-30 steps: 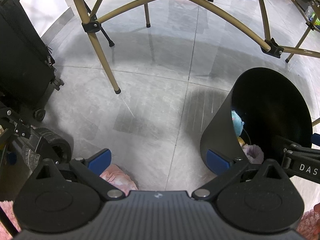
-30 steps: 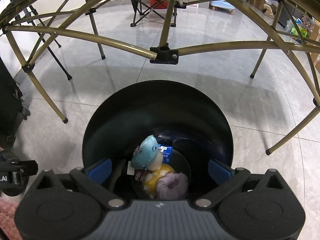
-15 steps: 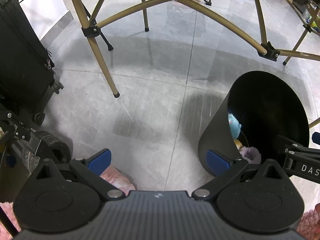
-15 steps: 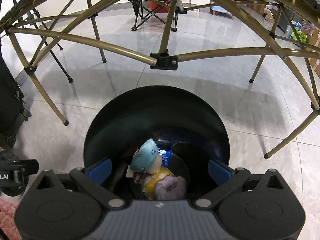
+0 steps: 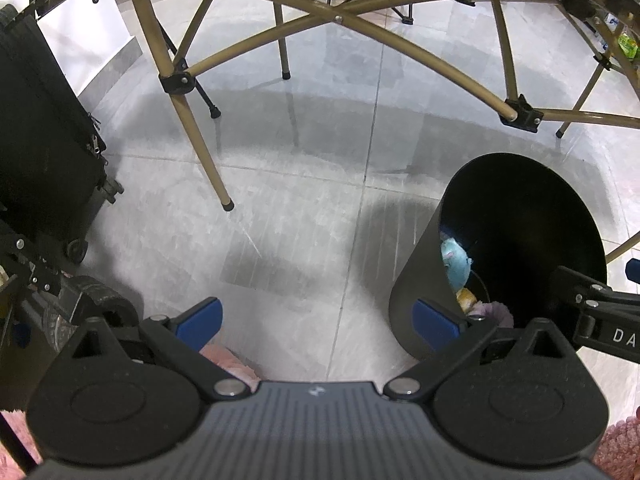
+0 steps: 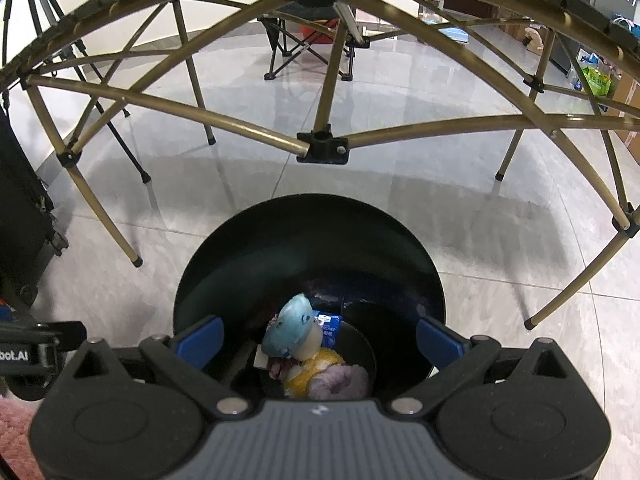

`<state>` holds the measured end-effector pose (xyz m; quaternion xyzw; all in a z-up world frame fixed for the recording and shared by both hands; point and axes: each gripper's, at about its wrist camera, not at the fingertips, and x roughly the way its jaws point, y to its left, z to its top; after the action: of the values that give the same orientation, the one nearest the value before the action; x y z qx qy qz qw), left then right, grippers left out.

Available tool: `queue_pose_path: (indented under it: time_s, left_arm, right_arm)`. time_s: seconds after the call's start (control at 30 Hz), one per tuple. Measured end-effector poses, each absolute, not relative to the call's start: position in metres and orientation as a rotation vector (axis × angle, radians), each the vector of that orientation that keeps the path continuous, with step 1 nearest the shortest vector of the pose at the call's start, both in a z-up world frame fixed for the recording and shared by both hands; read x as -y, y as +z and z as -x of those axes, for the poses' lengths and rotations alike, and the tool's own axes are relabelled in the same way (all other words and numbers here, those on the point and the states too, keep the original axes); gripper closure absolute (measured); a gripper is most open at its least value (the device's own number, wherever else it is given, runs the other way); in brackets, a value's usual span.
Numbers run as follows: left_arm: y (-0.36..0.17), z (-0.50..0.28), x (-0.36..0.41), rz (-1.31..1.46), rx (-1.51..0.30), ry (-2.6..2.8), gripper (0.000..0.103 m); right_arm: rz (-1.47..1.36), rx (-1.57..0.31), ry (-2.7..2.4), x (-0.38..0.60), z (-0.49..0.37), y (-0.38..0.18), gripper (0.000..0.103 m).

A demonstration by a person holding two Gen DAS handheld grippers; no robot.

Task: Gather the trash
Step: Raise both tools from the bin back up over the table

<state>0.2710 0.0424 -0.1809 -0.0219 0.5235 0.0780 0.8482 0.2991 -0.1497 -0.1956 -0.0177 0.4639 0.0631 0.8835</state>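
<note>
Both the right tool (image 6: 318, 336) and left tool (image 5: 316, 322) gape empty. Below the right one, the tall black cylindrical bin (image 6: 308, 240) holds a soft blue-capped plush doll (image 6: 294, 326): light, squashy, best pinched at its middle.

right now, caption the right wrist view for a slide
Open right hand-held gripper above black bin holding discarded toys.
</note>
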Motion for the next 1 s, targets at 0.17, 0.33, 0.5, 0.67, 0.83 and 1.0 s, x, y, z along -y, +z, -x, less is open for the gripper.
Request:
queue_pose_path:
  time_s: [0.17, 0.33, 0.5, 0.67, 0.83, 1.0]
  left_arm:
    - [-0.169, -0.267, -0.038, 0.046, -1.054, 0.15, 0.0]
    - [-0.16, -0.265, -0.03, 0.043, -1.015, 0.132, 0.0]
    - [-0.144, -0.259, -0.025, 0.048, -0.944, 0.121, 0.0]
    - [-0.123, -0.254, -0.025, 0.078, -0.865, 0.121, 0.0]
    - [-0.101, -0.25, -0.022, 0.109, -0.794, 0.101, 0.0]
    - [-0.079, -0.252, -0.015, 0.097, -0.722, 0.092, 0.0]
  right_arm:
    - [0.052, -0.927, 0.129, 0.153, -0.293, -0.186, 0.0]
    - [0.06, -0.865, 0.127, 0.16, -0.286, -0.171, 0.0]
    - [0.079, -0.785, 0.131, 0.166, -0.276, -0.154, 0.0]
    - [0.076, -0.691, 0.128, 0.176, -0.267, -0.135, 0.0]
    - [0.04, -0.576, 0.123, 0.192, -0.258, -0.111, 0.0]
    - [0.01, -0.445, 0.119, 0.206, -0.25, -0.084, 0.0]
